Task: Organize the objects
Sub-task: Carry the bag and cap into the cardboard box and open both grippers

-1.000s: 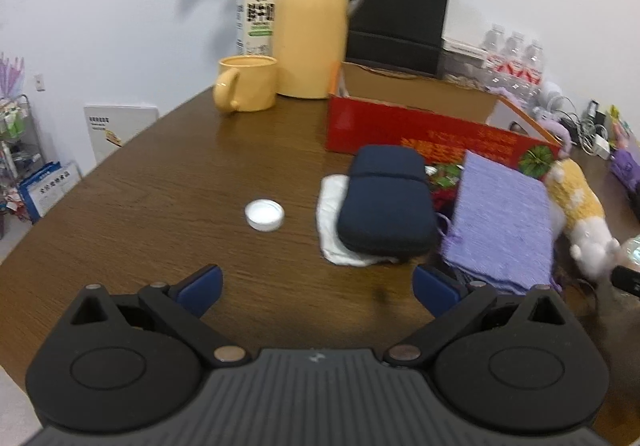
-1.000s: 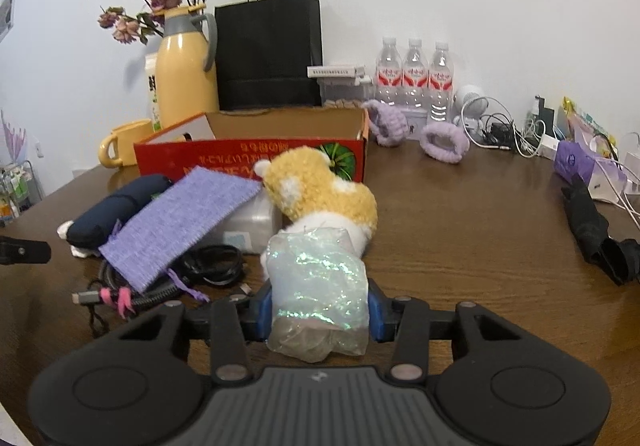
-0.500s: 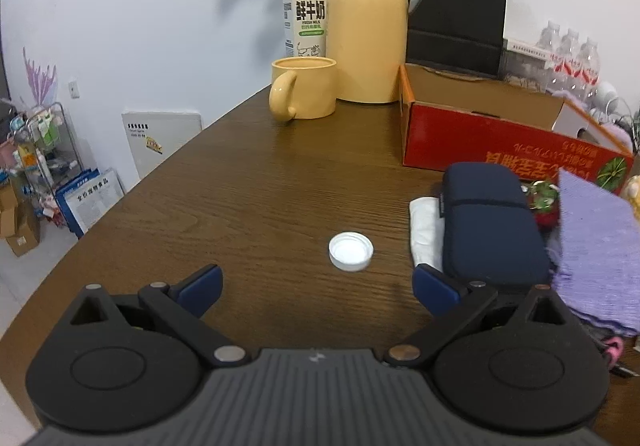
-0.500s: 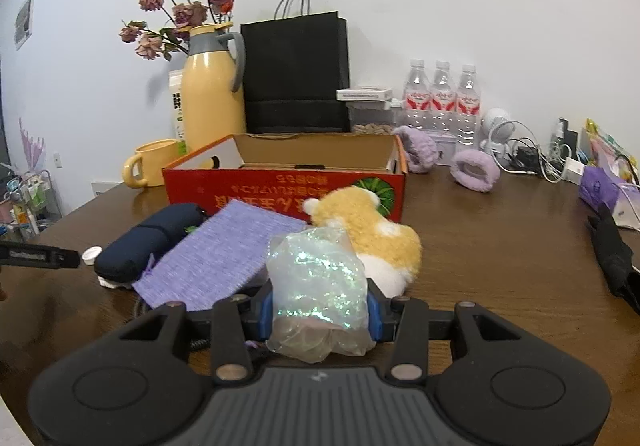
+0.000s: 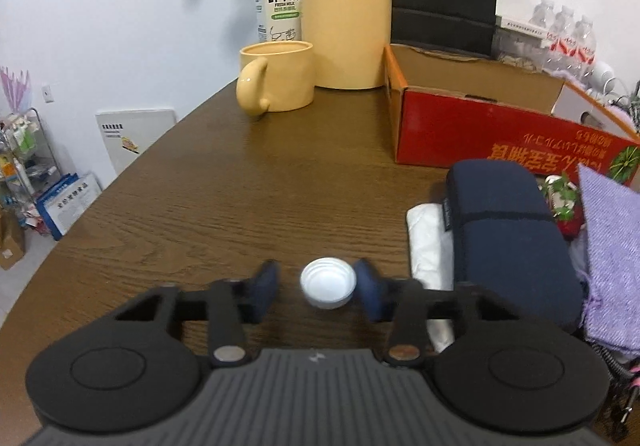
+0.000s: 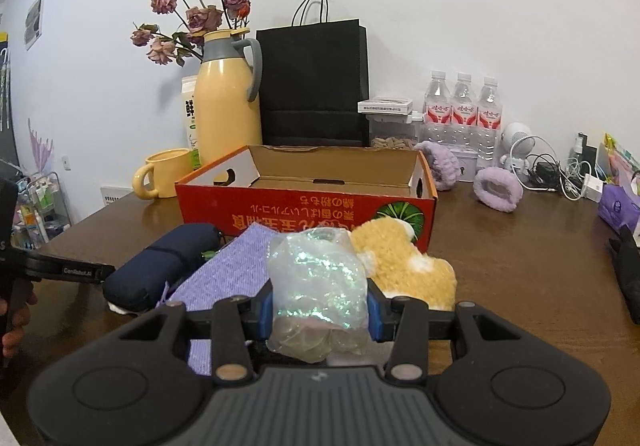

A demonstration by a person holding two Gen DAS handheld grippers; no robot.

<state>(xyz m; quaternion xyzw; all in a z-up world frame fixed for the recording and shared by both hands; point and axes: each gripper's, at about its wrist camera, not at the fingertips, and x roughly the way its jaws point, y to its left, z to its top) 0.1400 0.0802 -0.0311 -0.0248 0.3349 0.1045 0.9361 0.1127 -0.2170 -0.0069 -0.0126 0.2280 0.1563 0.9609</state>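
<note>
A small white bottle cap (image 5: 328, 282) lies on the brown table (image 5: 240, 197), between the blue pads of my left gripper (image 5: 318, 280). Its jaws are closing: the right pad touches the cap and a gap remains at the left pad. My right gripper (image 6: 320, 308) is shut on a crumpled iridescent plastic bag (image 6: 316, 278) held above the table. An open red cardboard box (image 6: 304, 213) stands beyond it, empty as far as I can see. The same box (image 5: 480, 133) shows at the right in the left wrist view.
A navy case (image 5: 508, 230) lies on a white cloth (image 5: 428, 242) beside a purple cloth (image 5: 612, 246). A yellow plush toy (image 6: 404, 266) sits before the box. Yellow mug (image 5: 276, 81), thermos (image 5: 346, 9) and milk carton (image 5: 278, 1) stand behind. Water bottles (image 6: 464, 105) and cables (image 6: 552, 169) line the back right.
My left gripper moved left and forward to the cap and its jaws narrowed around it. My right gripper rose a little, still holding the bag.
</note>
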